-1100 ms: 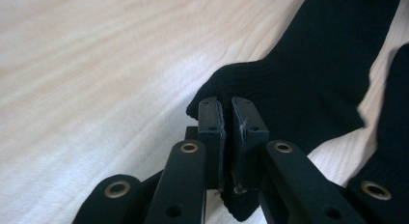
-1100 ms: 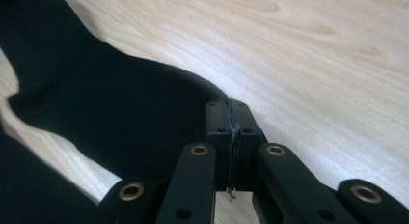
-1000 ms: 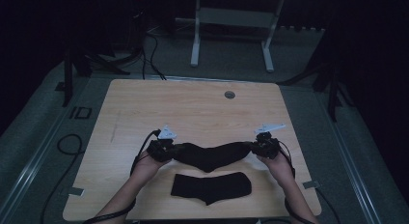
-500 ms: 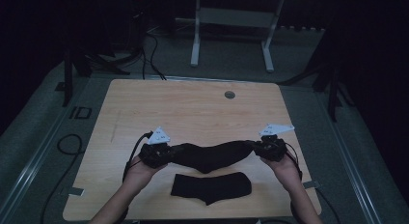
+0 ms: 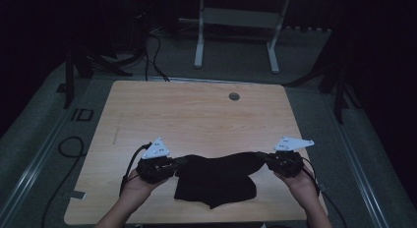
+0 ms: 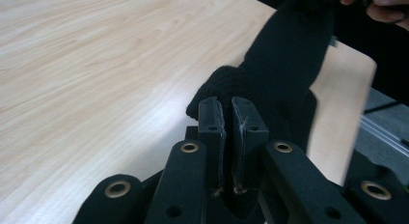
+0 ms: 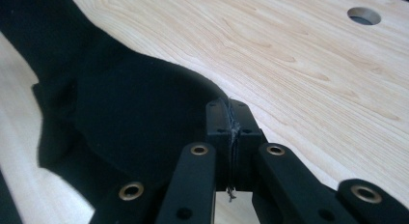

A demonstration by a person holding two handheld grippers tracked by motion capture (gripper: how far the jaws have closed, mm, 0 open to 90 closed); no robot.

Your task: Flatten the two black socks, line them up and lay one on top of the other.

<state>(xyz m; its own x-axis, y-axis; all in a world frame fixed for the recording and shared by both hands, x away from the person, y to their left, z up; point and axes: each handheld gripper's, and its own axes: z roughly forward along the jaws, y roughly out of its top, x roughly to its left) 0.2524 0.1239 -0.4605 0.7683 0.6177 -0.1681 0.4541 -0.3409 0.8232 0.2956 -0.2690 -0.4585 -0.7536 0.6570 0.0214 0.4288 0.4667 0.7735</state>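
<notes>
A black sock [image 5: 221,164] hangs stretched between the two hand-held grippers above the desk [image 5: 196,115]. The left hand-held gripper [image 5: 173,165] is clenched on one end, the right hand-held gripper [image 5: 268,160] on the other. A second sock [image 5: 216,191] lies on the desk just below the stretched one, between both grippers.

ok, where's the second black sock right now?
High view: the second black sock lies flat at the table's near edge, mostly under the held sock strung between both claws.
</notes>
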